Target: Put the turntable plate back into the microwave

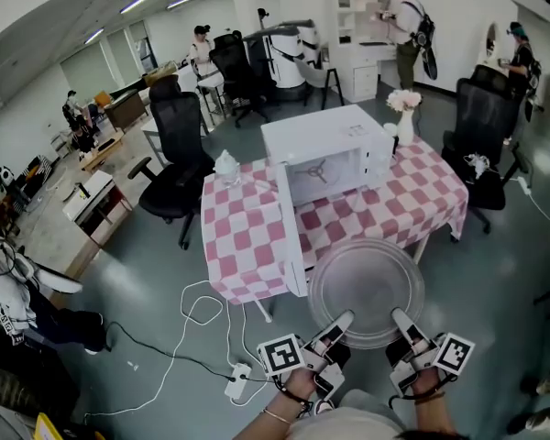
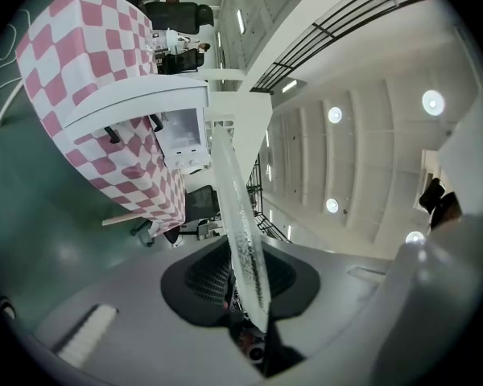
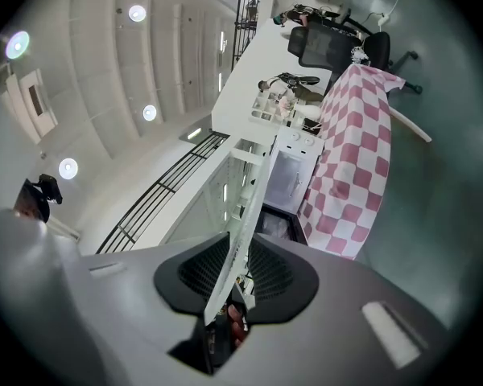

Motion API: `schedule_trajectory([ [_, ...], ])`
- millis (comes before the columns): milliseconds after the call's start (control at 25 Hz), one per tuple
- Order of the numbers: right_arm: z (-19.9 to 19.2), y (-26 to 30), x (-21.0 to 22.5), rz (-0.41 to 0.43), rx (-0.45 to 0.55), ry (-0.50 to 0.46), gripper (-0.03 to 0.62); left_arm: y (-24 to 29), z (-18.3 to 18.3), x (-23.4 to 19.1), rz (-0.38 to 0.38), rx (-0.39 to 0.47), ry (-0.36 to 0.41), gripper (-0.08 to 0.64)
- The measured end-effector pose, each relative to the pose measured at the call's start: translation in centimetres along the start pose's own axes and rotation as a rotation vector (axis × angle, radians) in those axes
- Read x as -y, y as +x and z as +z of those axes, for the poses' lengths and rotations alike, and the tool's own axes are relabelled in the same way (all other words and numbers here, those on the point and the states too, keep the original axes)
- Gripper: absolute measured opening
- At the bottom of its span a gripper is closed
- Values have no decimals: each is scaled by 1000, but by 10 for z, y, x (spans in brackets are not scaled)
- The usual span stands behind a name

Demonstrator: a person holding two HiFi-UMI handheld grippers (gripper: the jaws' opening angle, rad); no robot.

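A round clear glass turntable plate hangs level in front of the table, and both grippers hold it by its near rim. My left gripper is shut on the rim's left part, my right gripper on its right part. In the left gripper view the plate runs edge-on between the jaws of the left gripper. The right gripper view shows the plate the same way in the right gripper. The white microwave stands on the checked table, its door swung open toward me and the cavity facing the plate.
A vase of flowers stands right of the microwave, a glass pot to its left. Black office chairs flank the table. A white cable and power strip lie on the floor at my left. People stand far back.
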State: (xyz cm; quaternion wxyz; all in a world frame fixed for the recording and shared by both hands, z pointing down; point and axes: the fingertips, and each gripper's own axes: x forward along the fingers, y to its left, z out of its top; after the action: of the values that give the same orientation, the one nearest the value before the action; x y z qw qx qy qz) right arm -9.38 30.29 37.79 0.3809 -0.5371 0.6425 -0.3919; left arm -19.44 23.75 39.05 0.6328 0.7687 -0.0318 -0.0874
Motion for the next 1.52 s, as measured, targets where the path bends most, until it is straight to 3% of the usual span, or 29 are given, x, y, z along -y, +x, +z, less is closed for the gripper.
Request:
schedule_trajectory([
  [320,16,10,16,-11,2,18,78,23,8,-7,-16,1,-13,48],
  [560,59,32,45,4,-22,34,78,68,21,-21,15,53,-34,48],
  [760,111,60,71,24,-94,20,78,124,43,-28,-22,110,22,48],
  [1160,207,126,117,59,-235,47,78,222,85,-52,50,245,-28,48],
  [1520,235,192,146,121,-392,66,75,254,132,-78,113,361,2,51],
])
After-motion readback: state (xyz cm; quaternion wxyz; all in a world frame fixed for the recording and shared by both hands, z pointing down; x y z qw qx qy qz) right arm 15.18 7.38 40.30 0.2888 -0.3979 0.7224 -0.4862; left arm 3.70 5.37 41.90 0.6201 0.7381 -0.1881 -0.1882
